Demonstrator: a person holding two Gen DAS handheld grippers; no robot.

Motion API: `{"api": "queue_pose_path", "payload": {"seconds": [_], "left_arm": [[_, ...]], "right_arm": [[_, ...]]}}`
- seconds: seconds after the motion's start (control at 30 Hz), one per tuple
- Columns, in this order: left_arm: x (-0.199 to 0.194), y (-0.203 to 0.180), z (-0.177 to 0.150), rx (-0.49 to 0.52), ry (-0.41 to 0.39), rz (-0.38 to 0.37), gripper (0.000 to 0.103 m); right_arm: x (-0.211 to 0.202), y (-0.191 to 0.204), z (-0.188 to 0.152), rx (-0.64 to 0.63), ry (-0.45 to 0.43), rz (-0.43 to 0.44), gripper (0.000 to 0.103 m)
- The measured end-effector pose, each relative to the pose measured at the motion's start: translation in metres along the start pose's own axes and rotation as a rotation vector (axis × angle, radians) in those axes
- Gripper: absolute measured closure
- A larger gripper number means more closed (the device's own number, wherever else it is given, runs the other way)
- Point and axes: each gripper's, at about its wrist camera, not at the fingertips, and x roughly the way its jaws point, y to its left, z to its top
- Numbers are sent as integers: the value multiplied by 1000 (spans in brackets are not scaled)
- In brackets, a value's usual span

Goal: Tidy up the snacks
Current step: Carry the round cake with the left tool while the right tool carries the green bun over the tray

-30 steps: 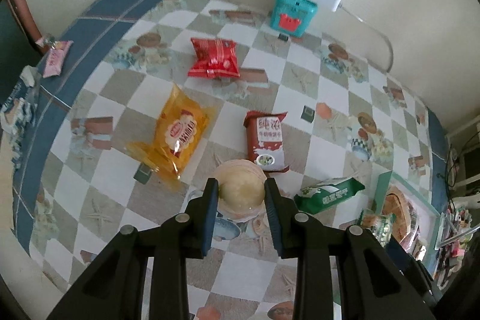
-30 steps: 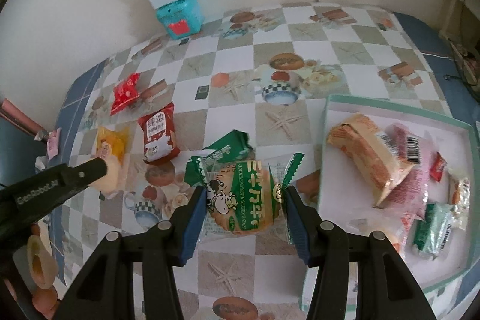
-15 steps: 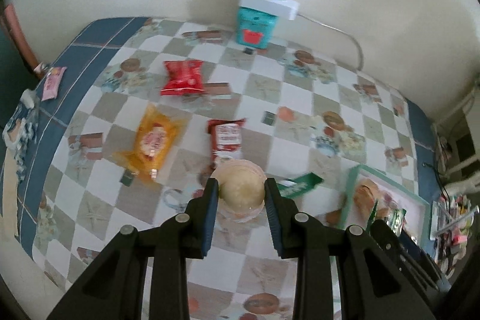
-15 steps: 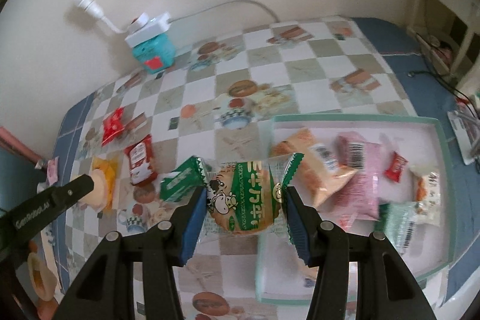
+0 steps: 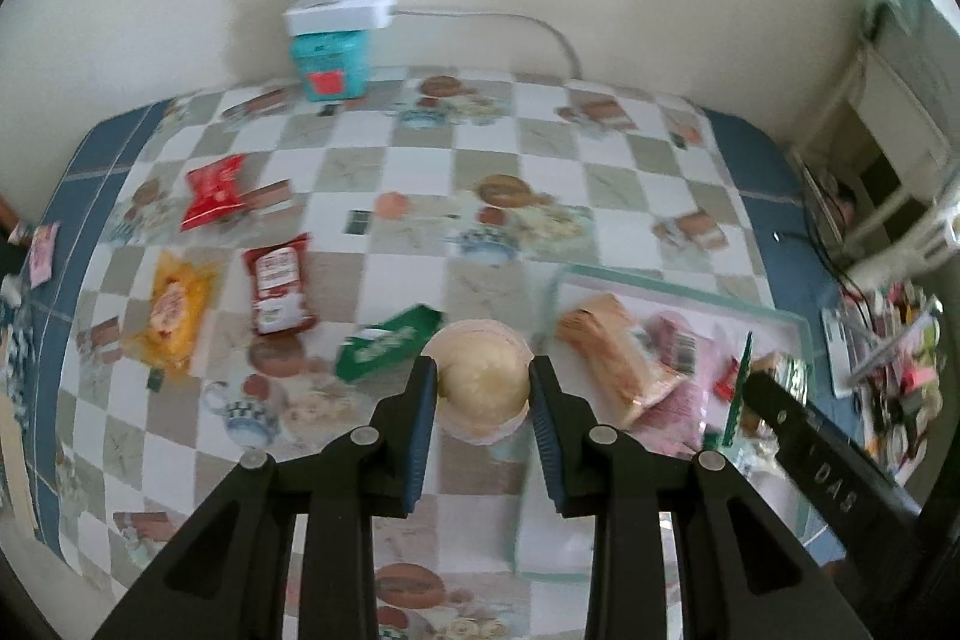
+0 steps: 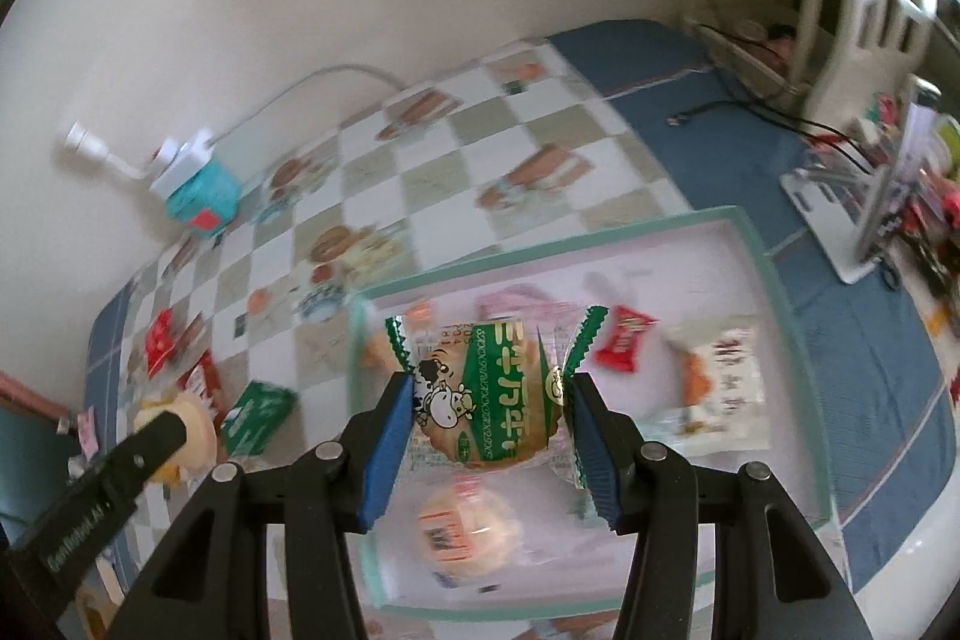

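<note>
My right gripper [image 6: 489,409] pinches a green-wrapped cracker [image 6: 489,400] above the mint-rimmed tray [image 6: 774,280]; I should lower it over a bare patch before letting go. My left gripper [image 5: 483,388] pinches a pale round bun [image 5: 483,379] just short of the tray.

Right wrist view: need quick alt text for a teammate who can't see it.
The right gripper is shut on a green-and-white cow-print snack pack, held above a white tray with a green rim that already holds several wrapped snacks. At far left, the left gripper holds a pale round bun over the checkered tablecloth.
</note>
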Motion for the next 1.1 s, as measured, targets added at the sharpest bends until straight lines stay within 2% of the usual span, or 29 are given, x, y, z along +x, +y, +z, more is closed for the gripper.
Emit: {"api": "queue_pose_path", "payload": {"seconds": [0.23,0.6,0.87,1.1], "left_arm": [[15,-48,-9,105,33,8,71],[55,-65,-23,132,128,58,71],[78,-74,-28,148,158,93,71],[86,-82,-28,161,159,95,71]], "right_arm": [[-5,-44,8,85,-14,-10,48],[14,-94,13,167,25,-46,48],[31,-101,14,177,44,-22,48],[38,-105,14,174,56,-25,48]]}}
